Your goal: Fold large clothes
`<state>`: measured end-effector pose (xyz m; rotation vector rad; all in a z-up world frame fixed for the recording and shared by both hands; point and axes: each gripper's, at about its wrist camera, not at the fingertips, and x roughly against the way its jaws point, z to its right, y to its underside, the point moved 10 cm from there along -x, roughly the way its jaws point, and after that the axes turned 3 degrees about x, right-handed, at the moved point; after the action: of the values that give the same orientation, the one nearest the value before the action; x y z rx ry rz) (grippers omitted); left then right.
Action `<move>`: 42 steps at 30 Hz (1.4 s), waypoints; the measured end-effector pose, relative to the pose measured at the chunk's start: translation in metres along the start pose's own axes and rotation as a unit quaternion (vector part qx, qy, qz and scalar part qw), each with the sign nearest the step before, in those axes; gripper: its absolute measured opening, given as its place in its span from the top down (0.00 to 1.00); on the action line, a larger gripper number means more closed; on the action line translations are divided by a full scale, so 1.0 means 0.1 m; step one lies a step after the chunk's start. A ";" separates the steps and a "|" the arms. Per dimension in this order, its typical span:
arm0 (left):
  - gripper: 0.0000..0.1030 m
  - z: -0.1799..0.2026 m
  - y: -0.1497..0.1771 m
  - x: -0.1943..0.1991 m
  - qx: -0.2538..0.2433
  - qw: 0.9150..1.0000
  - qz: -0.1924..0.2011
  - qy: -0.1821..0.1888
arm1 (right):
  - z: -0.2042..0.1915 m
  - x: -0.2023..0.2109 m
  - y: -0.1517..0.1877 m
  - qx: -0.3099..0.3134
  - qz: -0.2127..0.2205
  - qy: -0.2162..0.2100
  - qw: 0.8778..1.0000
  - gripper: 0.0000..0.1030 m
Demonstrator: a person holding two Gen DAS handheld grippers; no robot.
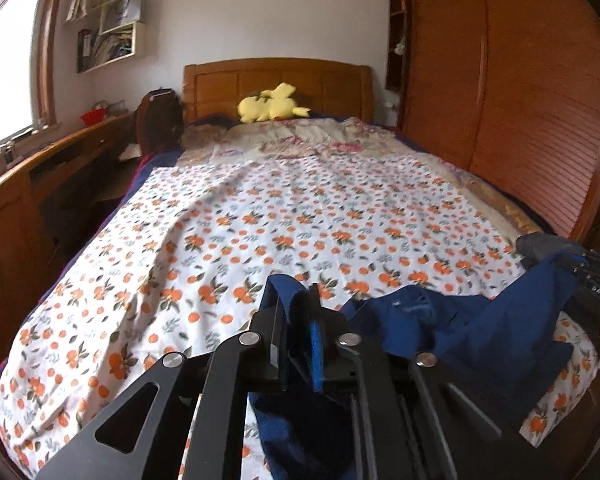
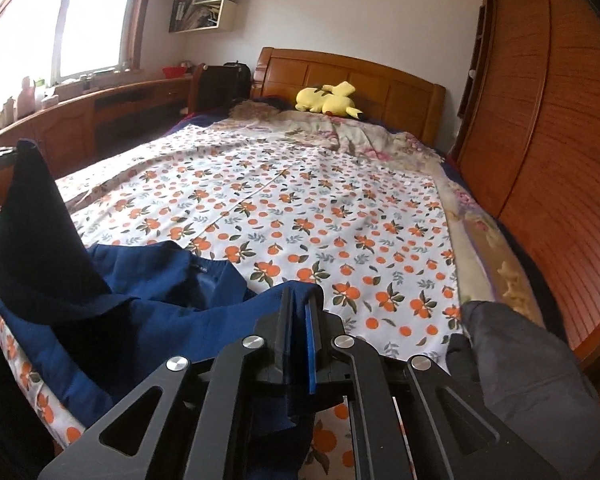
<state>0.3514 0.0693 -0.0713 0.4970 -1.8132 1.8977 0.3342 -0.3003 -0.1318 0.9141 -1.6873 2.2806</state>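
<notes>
I inspect from the foot of the bed [image 1: 204, 364], which I take as my landmark and which fills most of both views. To its right stands a louvred wooden wardrobe [image 1: 540, 120]; to its left a long wooden desk [image 1: 40, 184] runs under the window [image 2: 88, 20]. An orange-print sheet [image 1: 300, 220] covers the bed from its foot up to a crumpled floral quilt [image 1: 300, 136] lying just before the headboard [image 1: 276, 80]. A yellow plush toy [image 1: 272, 104] rests at the head of the bed, against the headboard. The task item, a large navy-blue garment [image 2: 152, 312], lies bunched across the foot end of the bed on top of the sheet, its collar opening facing up; one corner rises in a dark peak at the left of the right wrist view. My right gripper [image 2: 302, 312] has its jaws pressed together on a fold of this garment, with cloth draping below them. My left gripper [image 1: 296, 312] stands only a sliver apart, with navy cloth clamped between its pads and hanging beneath. A grey piece of fabric [image 2: 520, 360] shows at the bed's foot corner beside the right gripper; what it belongs to I cannot tell.
</notes>
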 end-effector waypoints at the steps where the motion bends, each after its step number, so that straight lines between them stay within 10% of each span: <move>1: 0.88 -0.02 0.05 -0.01 0.000 1.000 -0.003 -0.006 | 0.01 -0.02 -0.01 -0.001 0.000 -0.002 1.000 0.97; 5: 0.65 -0.06 0.24 0.01 0.002 1.000 -0.006 -0.020 | -0.01 -0.12 0.02 0.008 -0.002 -0.006 1.000 0.93; 7: 0.28 -0.06 0.31 0.07 0.001 1.000 0.005 -0.030 | -0.02 -0.14 0.05 0.008 -0.004 -0.006 1.000 0.80; 8: 0.25 -0.05 0.34 0.10 -0.001 0.999 0.011 -0.030 | -0.02 -0.14 0.06 0.006 -0.003 -0.006 1.000 0.72; 14: 0.17 0.12 0.57 0.12 -0.022 1.000 0.013 -0.015 | -0.05 -0.02 0.19 0.003 -0.001 0.013 1.000 0.52; 26: 0.08 0.48 1.02 0.21 -0.035 0.999 0.016 0.031 | -0.28 0.45 0.48 0.009 -0.002 0.045 0.999 0.49; 42: 0.05 0.69 1.38 0.24 -0.028 0.997 0.009 0.073 | -1.63 -0.20 0.91 0.062 -0.069 -0.083 0.992 0.39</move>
<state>0.2498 0.0001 -0.1680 0.3161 -1.7752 1.8384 0.2465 -0.1796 -0.2452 1.2373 -1.5032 2.2936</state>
